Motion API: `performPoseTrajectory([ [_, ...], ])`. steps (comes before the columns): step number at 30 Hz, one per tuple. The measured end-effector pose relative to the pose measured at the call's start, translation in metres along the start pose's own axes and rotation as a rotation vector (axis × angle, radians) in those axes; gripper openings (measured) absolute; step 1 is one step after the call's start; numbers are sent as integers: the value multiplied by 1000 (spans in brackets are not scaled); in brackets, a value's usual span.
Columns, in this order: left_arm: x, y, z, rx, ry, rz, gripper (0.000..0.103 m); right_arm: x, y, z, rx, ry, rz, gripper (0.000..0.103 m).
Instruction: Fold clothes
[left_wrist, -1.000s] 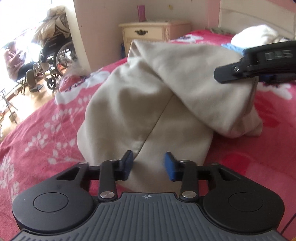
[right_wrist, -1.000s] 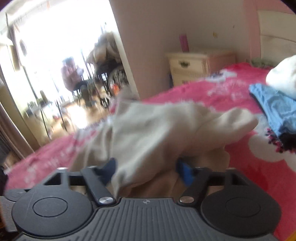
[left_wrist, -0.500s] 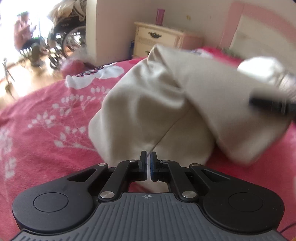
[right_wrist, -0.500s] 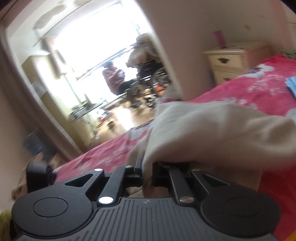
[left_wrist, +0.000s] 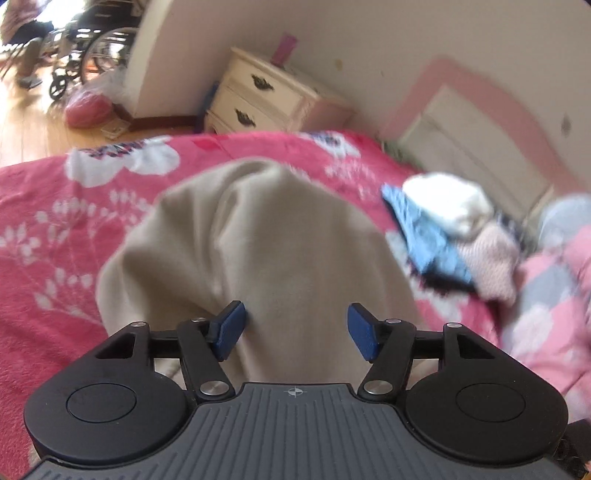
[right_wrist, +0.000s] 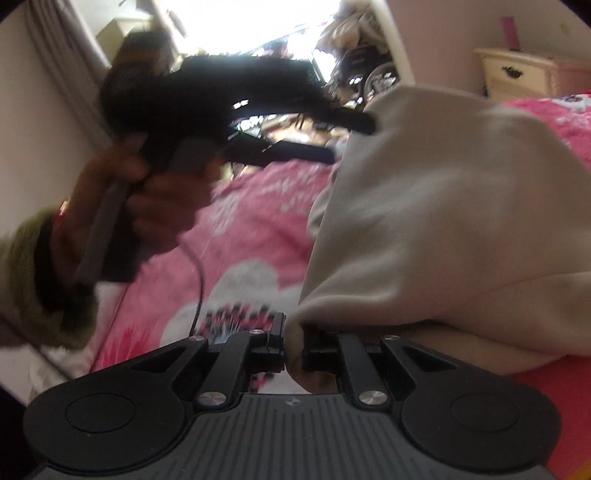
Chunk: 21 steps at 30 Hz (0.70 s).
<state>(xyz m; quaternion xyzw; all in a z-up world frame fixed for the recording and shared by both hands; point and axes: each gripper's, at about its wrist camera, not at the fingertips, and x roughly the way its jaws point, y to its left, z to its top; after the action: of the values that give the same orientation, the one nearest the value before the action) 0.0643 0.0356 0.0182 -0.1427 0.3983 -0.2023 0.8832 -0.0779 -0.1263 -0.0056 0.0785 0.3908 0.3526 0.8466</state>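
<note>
A beige garment (left_wrist: 266, 236) lies bunched on the red floral bedspread (left_wrist: 55, 236). In the left wrist view my left gripper (left_wrist: 295, 328) hovers over its near edge with the jaws opening; cloth shows below the gap and the blue pads do not press on it. The right wrist view shows my right gripper (right_wrist: 293, 347) shut on a fold of the beige garment (right_wrist: 443, 206), which drapes up and to the right. There too the left gripper (right_wrist: 351, 140) appears blurred at the upper left, held by a hand (right_wrist: 162, 206) in a green sleeve, its fingers at the garment's far edge.
A pile of blue, white and pink clothes (left_wrist: 447, 229) lies on the bed to the right. A cream nightstand (left_wrist: 266, 99) stands beyond the bed by the wall. A wheelchair (left_wrist: 85, 48) stands on the wooden floor at the far left.
My left gripper shut over the garment's near edge, then opened and rose, turning right. My right gripper closed on a fold and swung left, dragging the cloth with it.
</note>
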Motion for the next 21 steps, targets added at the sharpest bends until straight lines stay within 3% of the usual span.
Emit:
performPoseTrajectory([
  [2, 9, -6, -5, 12, 27, 38, 52, -1, 5, -8, -29, 33, 9, 9],
  [3, 12, -8, -8, 17, 38, 58, 36, -1, 8, -11, -49, 51, 8, 9],
  [4, 15, -10, -11, 29, 51, 80, 28, -1, 11, -14, -70, 69, 8, 9],
  [7, 14, -16, -21, 102, 39, 147, 17, -5, 16, -21, -109, 112, -5, 12],
  [8, 12, -18, -24, 134, 26, 165, 14, -7, 15, -20, -100, 127, -14, 16],
  [11, 7, -24, -31, 196, 7, 199, 8, -30, 7, -8, -90, 141, -13, 47],
  [12, 5, -25, -33, 203, 6, 204, 7, -39, 4, -3, -93, 134, -11, 49],
  [14, 6, -24, -36, 196, 14, 209, 7, -66, -7, 14, -132, 36, 1, 54],
  [16, 9, -21, -39, 178, 37, 209, 7, -86, -23, 33, -121, -121, -46, 79],
  [17, 10, -19, -39, 166, 48, 207, 7, -94, -32, 43, -105, -204, -78, 97],
  [19, 12, -17, -42, 148, 59, 203, 7, -100, -55, 63, -74, -343, -181, 102],
  [21, 12, -17, -44, 152, 63, 211, 7, -88, -87, 82, -17, -374, -314, 102],
])
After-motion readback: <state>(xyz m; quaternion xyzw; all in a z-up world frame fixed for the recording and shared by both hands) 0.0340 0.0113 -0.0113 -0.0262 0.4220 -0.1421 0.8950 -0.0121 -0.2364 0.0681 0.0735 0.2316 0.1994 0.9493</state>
